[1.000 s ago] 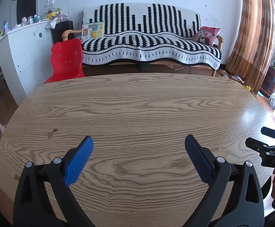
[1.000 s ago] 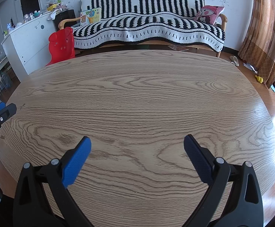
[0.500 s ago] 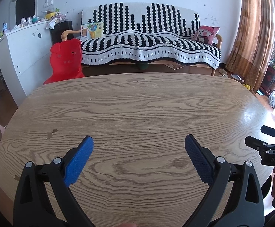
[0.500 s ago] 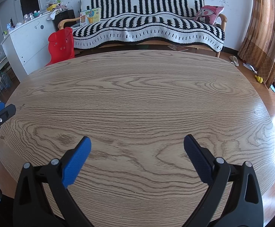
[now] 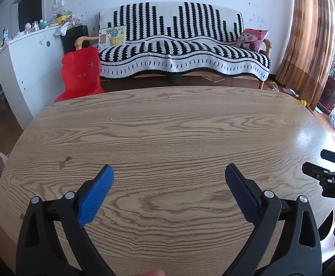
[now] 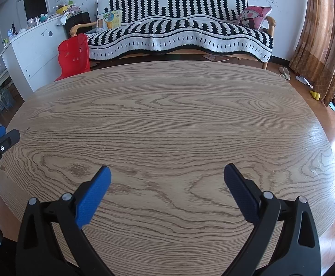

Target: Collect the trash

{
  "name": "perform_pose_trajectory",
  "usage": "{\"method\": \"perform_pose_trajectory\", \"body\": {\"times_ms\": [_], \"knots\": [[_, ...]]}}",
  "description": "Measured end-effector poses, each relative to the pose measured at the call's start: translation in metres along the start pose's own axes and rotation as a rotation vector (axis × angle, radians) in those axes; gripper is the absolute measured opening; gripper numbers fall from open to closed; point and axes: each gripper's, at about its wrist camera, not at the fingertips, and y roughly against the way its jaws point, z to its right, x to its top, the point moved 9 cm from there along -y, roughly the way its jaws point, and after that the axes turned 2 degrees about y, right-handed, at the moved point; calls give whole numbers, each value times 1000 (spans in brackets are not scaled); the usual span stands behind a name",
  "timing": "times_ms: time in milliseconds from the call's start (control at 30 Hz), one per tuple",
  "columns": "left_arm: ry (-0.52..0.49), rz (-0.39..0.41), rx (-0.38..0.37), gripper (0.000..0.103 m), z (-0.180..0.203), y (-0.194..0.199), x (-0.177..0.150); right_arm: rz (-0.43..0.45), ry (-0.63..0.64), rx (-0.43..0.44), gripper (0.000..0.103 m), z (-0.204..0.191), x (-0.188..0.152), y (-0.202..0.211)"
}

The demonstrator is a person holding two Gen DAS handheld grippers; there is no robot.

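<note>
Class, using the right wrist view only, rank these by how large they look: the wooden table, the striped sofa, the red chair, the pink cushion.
1. wooden table
2. striped sofa
3. red chair
4. pink cushion
The table is nearest the camera.

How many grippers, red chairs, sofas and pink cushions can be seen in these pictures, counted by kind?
Grippers: 2, the left gripper and the right gripper, both open
Red chair: 1
Sofa: 1
Pink cushion: 1
Total: 5
</note>
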Motion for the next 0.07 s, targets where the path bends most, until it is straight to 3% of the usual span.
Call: {"method": "perform_pose_trajectory", "body": {"times_ms": [67], "knots": [[0,-4,-2,94,-1,-1,-1,0,-1,1,95,0,0,0]]}}
